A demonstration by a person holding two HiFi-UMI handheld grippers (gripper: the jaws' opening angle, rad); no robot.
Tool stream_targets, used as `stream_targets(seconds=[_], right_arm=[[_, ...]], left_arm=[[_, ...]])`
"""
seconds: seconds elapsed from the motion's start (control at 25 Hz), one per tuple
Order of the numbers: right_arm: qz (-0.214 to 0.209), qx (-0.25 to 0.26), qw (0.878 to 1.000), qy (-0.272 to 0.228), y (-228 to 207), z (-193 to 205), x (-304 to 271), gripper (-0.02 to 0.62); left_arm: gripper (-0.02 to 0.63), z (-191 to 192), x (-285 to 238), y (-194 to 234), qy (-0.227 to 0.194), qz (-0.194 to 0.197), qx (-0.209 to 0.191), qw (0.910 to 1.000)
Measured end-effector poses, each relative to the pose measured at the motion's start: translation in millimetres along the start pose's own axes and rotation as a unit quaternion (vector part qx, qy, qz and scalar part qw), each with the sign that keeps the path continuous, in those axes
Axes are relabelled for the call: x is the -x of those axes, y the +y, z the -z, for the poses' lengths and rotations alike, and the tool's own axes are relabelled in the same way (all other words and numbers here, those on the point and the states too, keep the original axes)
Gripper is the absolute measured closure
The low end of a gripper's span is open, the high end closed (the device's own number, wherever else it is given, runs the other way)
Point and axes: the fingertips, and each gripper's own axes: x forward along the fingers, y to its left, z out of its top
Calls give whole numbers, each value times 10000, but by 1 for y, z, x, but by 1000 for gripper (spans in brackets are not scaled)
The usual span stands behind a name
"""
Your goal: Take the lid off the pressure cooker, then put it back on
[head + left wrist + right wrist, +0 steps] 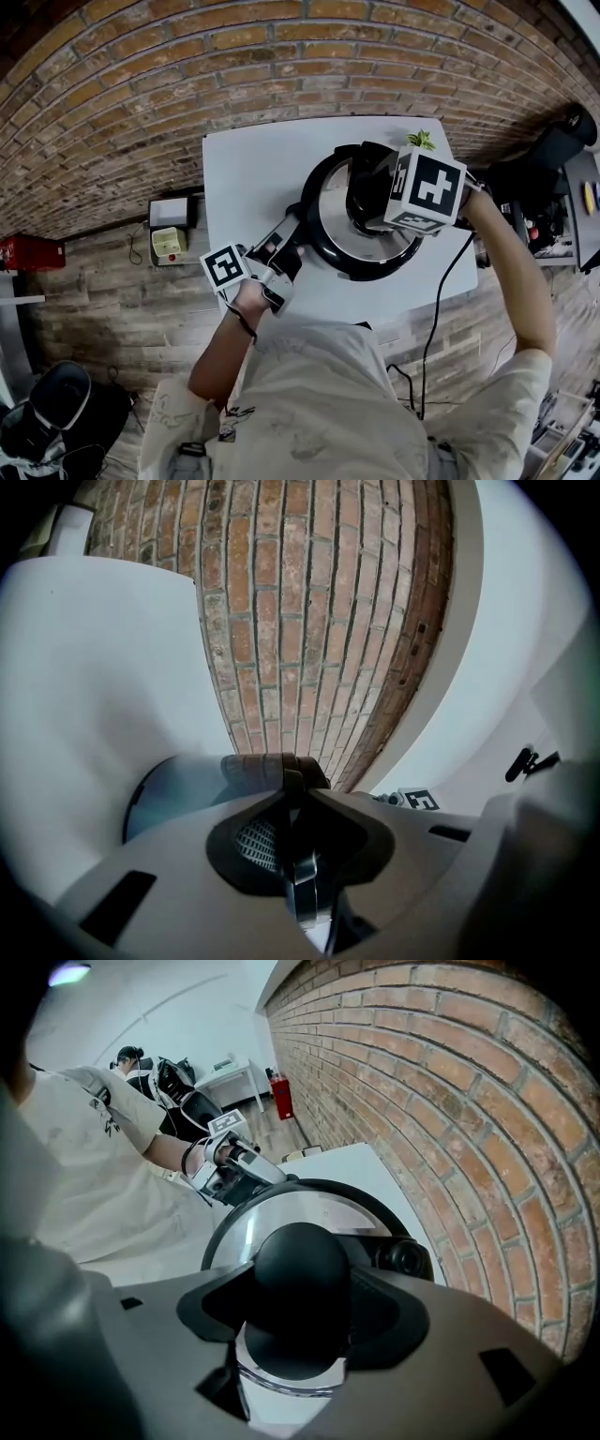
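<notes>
The pressure cooker [323, 246] stands near the middle of the white worktop [253, 178]. Its steel lid [281, 1208] sits on it, inside the black rim and level as far as the views show. At the lid's centre is a round black knob [302, 1283]. Your right hand-held gripper [302, 1309] comes down on it almost vertically, its jaws set wide and closed against both sides of the knob, so you have the lid in hand. Just beyond the knob a black fitting [405, 1258] rises from the lid; whether it is a valve or a lock, I cannot tell.

Your left hand-held gripper [295, 832] lies about level at the cooker's near-left side. Its jaws are nearly together and pinch the thin side handle [302, 885] of the pot, bracing the body.

With the lid seated and both grips made, I judge this to be the point of contact with the lid. These views alone do not settle whether you are about to free it or are seating it again.

If you are freeing it, the next move calls for a firm hold on the side handle while you turn the knob to unlock. Then lift straight up, so the rim clears evenly and the pot does not slide on the worktop.

Behind the worktop runs a brick wall [187, 75], and a small green plant [421, 140] stands at the far edge, apart from the cooker.
</notes>
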Motion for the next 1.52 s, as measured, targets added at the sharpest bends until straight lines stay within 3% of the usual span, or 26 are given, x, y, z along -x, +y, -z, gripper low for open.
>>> stream_targets(seconds=[0.6, 0.96, 1.2, 1.52], right_arm=[[-89, 375, 9991, 162, 2, 1, 0, 287], [-385, 1514, 9865, 487, 13, 3, 1, 284], [-498, 2604, 9613, 753, 16, 7, 1, 281], [-500, 2614, 9610, 752, 16, 6, 1, 278]], left_arm=[[537, 1, 0, 0, 63, 18, 1, 10000], [537, 2, -1, -1, 68, -23, 70, 10000], [537, 1, -1, -1, 105, -10, 54, 9999], [537, 1, 0, 0, 75, -21, 48, 10000]])
